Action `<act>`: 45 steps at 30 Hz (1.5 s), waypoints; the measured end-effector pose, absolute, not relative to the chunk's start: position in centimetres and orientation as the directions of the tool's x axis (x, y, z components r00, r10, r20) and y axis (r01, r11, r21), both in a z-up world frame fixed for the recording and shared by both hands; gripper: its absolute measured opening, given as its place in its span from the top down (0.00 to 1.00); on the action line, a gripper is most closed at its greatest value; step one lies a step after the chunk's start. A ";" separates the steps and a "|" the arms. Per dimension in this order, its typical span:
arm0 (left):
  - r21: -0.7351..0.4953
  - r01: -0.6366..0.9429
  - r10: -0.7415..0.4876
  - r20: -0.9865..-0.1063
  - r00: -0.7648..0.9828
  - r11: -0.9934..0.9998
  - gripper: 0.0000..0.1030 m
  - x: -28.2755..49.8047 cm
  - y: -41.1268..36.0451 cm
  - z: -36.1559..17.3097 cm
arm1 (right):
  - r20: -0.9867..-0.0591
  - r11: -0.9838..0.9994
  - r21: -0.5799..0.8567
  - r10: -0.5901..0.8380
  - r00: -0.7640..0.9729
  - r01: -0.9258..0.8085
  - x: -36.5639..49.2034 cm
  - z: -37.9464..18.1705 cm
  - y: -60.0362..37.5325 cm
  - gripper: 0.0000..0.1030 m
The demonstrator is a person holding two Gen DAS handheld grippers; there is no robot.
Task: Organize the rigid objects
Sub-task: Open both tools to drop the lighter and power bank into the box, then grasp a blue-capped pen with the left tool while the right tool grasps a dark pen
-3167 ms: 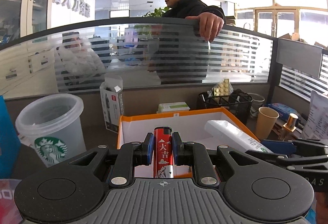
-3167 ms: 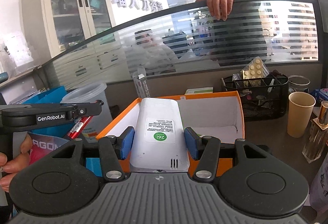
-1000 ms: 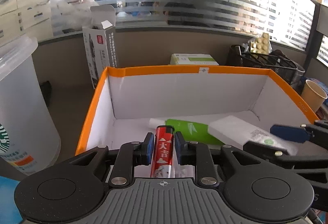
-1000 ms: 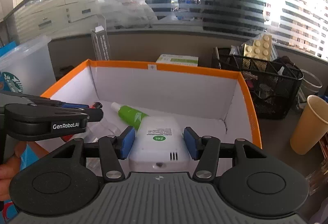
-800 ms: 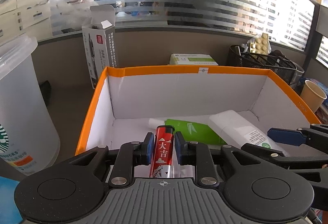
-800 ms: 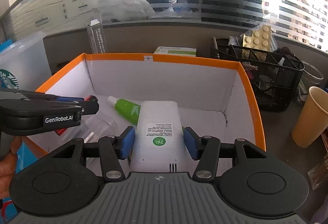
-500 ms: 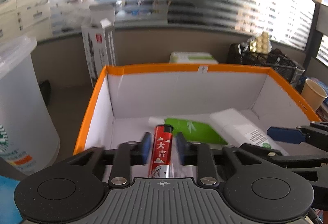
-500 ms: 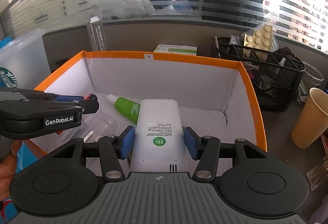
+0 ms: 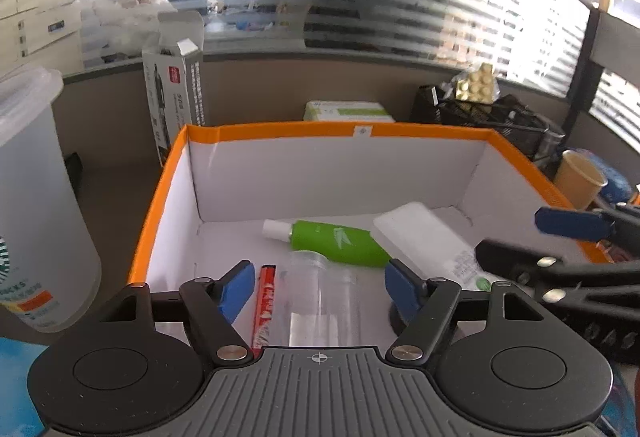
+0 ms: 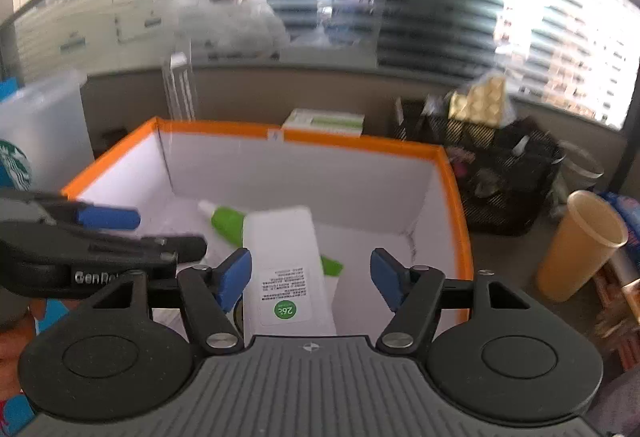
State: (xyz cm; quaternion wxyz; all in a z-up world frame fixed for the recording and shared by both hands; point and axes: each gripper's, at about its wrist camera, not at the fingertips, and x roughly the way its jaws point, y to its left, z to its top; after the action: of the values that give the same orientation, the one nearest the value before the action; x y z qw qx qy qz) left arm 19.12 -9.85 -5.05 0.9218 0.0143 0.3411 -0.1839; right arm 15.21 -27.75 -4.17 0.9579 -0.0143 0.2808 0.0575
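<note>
Changed since earlier: both grippers have let go; the red lighter and the white remote, clamped half a second ago, now lie loose in the box.
Left gripper (image 9: 320,287): blue-padded fingers (image 9: 238,291) spread wide apart, holding nothing, poised over the near left part of the box.
Right gripper (image 10: 310,279): fingers likewise spread wide, nothing between the pads; the view is motion-blurred.
Orange-rimmed white cardboard box (image 9: 280,131): open-topped, on the desk, with both grippers at its near side.
Slim red lighter with white characters (image 9: 266,299): lying on the box floor, near the left finger pad, beside a clear plastic cup.
Clear plastic cup (image 9: 320,293): on its side on the box floor, between the lighter and the tube.
White rectangular remote with a green round sticker (image 10: 286,269): in the box, resting partly over the green tube, clear of both right pads.
Green tube with a white cap (image 9: 332,241): lying across the middle of the box floor.
Surroundings: frosted Starbucks cup (image 9: 36,205) left of the box; black mesh organiser (image 10: 492,173) and tan paper cup (image 10: 582,243) to its right.
</note>
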 end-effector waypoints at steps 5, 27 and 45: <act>-0.043 0.287 -0.260 -0.562 0.785 0.957 0.00 16.2 -8.8 -3.2 | -0.446 0.993 0.031 0.117 0.887 -0.115 11.3 -2.0 -29.2 0.38; 0.042 0.503 -0.380 -0.603 0.701 0.863 0.00 1.8 -7.7 -7.0 | -0.579 0.998 -0.009 0.044 0.814 -0.060 0.3 -10.6 -33.3 0.71; 0.099 0.687 -0.457 -0.677 0.577 0.720 0.00 -4.4 -7.8 -9.2 | -0.627 0.998 -0.019 0.030 0.778 -0.053 0.4 -12.7 -35.0 0.82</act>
State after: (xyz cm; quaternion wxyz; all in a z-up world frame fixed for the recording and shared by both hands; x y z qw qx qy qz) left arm -4.39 -7.84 -9.16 0.8698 0.1787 0.3217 -0.3286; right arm 0.40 -35.00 -12.67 0.9428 -0.0177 0.3321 0.0220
